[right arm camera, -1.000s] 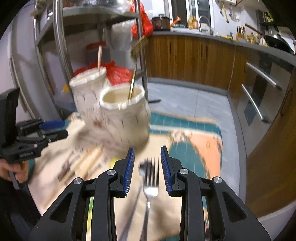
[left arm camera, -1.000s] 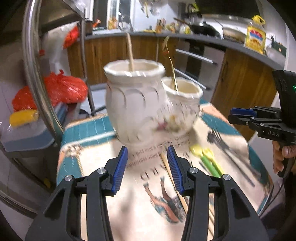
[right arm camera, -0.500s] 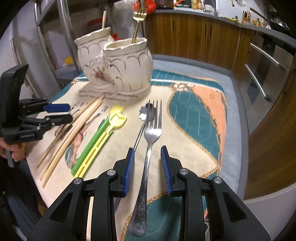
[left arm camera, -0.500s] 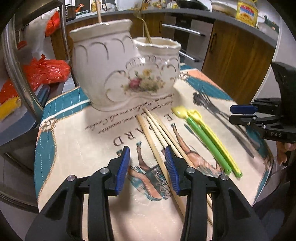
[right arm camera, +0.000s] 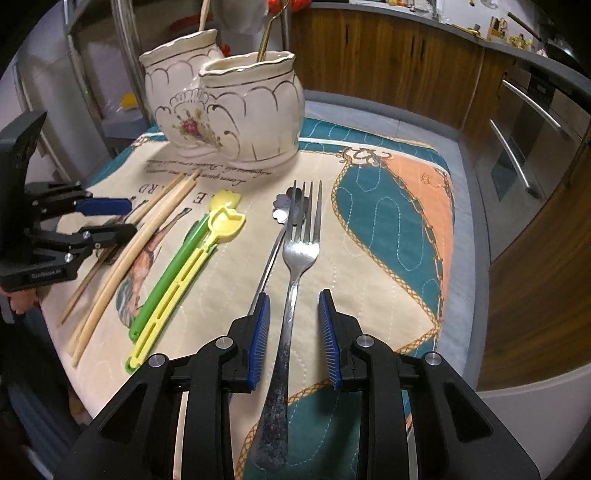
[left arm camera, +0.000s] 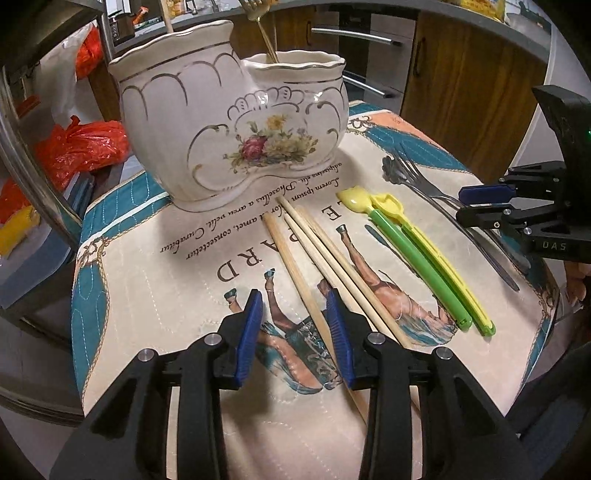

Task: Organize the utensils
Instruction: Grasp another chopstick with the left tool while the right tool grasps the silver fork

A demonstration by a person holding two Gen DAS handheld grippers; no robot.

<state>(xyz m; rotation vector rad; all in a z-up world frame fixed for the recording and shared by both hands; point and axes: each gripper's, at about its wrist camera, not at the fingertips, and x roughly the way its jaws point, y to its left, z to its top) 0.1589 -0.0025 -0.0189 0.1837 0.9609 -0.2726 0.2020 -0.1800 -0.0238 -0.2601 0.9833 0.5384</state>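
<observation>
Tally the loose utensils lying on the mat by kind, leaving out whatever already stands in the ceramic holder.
Wooden chopsticks: 4
Plastic utensils: 2, one green, one yellow
Metal fork: 1
Metal flower-headed spoon: 1
Total: 8

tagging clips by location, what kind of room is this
Most likely a home kitchen. Wooden cabinets run under a grey countertop, with what looks like a built-in oven beside them. A bottle of cooking oil stands on the counter, and a ceramic utensil holder sits on the table.
</observation>
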